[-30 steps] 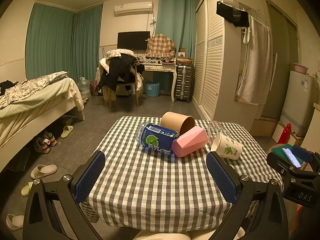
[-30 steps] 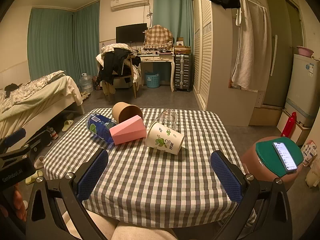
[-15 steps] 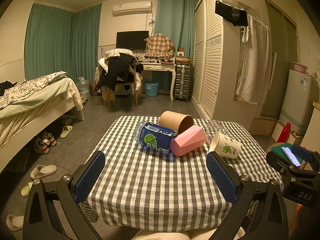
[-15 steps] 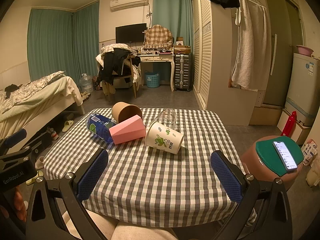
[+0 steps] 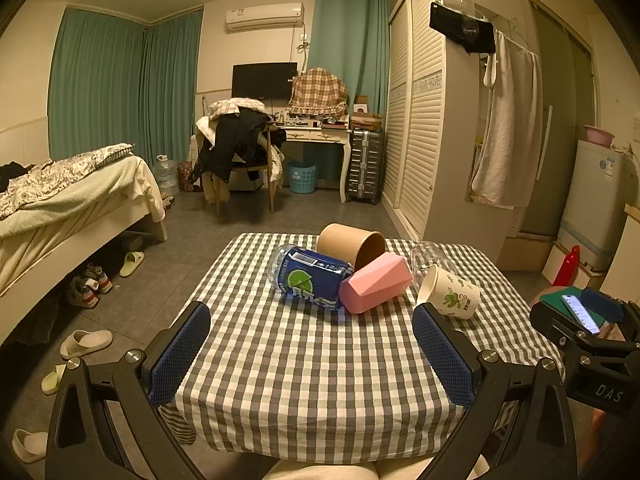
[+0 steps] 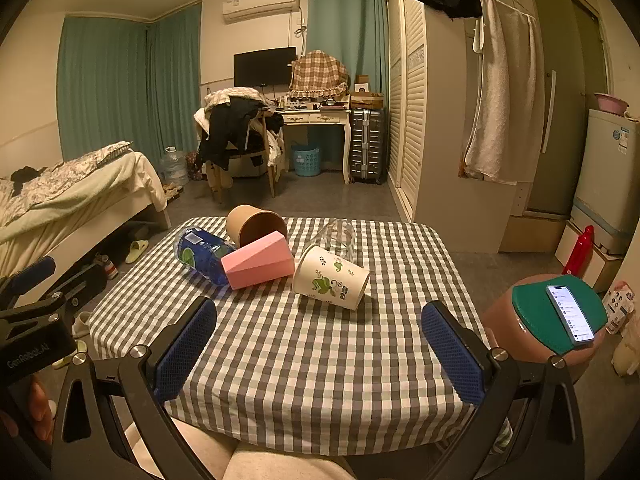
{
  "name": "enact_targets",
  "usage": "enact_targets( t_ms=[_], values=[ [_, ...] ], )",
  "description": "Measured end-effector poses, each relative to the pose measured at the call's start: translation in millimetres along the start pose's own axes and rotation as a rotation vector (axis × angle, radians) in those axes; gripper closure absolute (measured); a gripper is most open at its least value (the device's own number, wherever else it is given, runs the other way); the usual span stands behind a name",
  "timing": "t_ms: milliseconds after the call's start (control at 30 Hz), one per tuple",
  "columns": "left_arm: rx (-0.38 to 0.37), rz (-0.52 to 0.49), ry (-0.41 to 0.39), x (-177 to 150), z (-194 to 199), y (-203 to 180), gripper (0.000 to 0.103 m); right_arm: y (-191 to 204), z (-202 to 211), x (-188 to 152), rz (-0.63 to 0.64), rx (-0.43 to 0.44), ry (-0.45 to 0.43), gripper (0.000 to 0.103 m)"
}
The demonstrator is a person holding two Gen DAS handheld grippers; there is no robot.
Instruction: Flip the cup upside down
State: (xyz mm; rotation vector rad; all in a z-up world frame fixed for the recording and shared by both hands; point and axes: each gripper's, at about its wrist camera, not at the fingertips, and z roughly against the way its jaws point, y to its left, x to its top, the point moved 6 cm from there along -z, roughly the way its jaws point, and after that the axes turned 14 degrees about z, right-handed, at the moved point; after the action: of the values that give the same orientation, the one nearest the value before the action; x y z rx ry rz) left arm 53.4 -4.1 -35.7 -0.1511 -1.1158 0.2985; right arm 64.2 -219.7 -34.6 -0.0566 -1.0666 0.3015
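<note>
Cup white paper, green leaf print, lying sideways on tablecloth.

4 cups, 1 bottle, 1 phone

Both the left tool and right tool hover level, fingers spread wide, gripping nothing.

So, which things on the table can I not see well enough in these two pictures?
- Clear glass: its lower part is hidden behind the white paper cup in the right wrist view; whether it stands upright or upside down is unclear.
- Blue bottle: its right end is covered by the pink cup in the left wrist view.
- Brown paper cup: the pink cup covers its lower rim in the right wrist view.
- Phone screen: text too small to read.
</note>
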Motion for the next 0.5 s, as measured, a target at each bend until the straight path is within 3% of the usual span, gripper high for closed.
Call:
enact_targets(
  t_ms=[367, 500],
  values=[
    [0.015, 0.008, 0.023, 6.5, -11.4, 1.2, 0.0, -1.3, -7.5, 8.7, 0.008, 0.014, 0.025, 0.0],
    [0.041, 0.011, 0.042, 17.5, -32.1, 8.1, 0.0, -8.0, -24.5, 14.9, -0.025, 0.075, 0.071, 0.0]
  ],
)
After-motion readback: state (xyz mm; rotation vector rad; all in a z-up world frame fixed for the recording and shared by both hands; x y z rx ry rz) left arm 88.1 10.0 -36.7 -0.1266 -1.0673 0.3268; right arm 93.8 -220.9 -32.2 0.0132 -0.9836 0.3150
